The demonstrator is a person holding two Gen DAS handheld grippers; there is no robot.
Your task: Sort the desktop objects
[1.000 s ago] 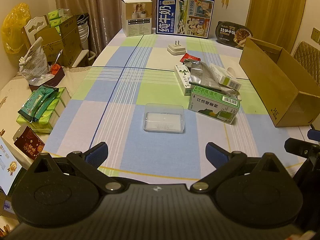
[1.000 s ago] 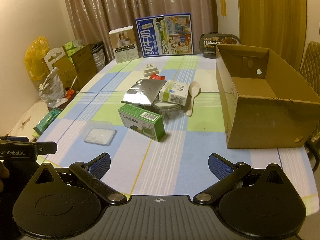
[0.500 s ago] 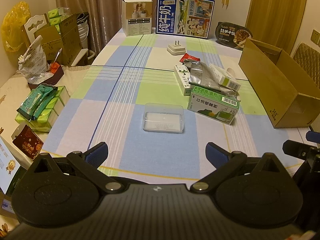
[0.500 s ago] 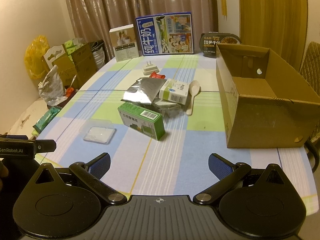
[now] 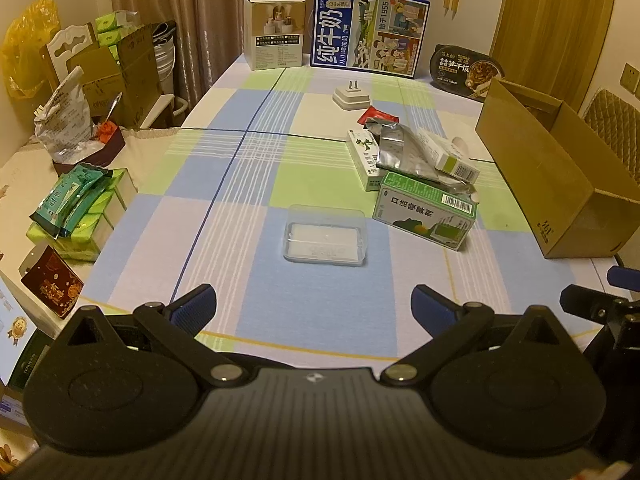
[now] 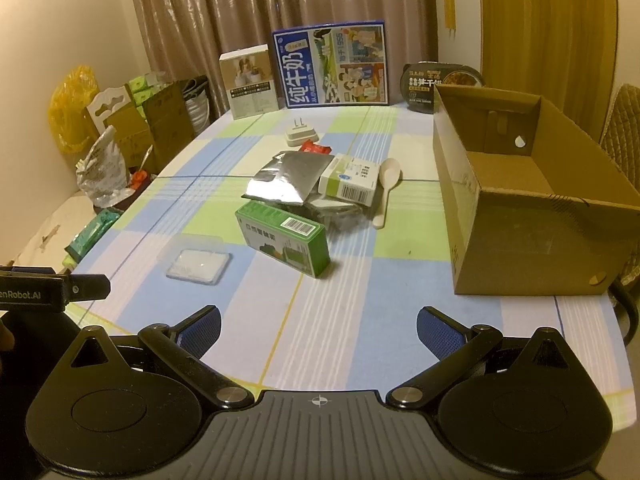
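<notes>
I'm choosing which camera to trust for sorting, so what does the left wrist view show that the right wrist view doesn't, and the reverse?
Only the left wrist view shows the long white box half under the silver foil pouch, and the stack of green packs off the table's left edge. Only the right wrist view shows the white spoon and the inside of the cardboard box, which looks empty. Both show the clear plastic case, the green carton, the white plug adapter, and open grippers, left gripper and right gripper.

Bench (image 5: 256, 184) cloth showing blue, green and white checks; box (image 6: 285, 238) ahead of right claw (image 6: 319, 330) showing green; pouch (image 6: 288, 178) showing silver; carton (image 6: 532, 200) showing brown; claw pads (image 6: 202, 330) showing blue.
</notes>
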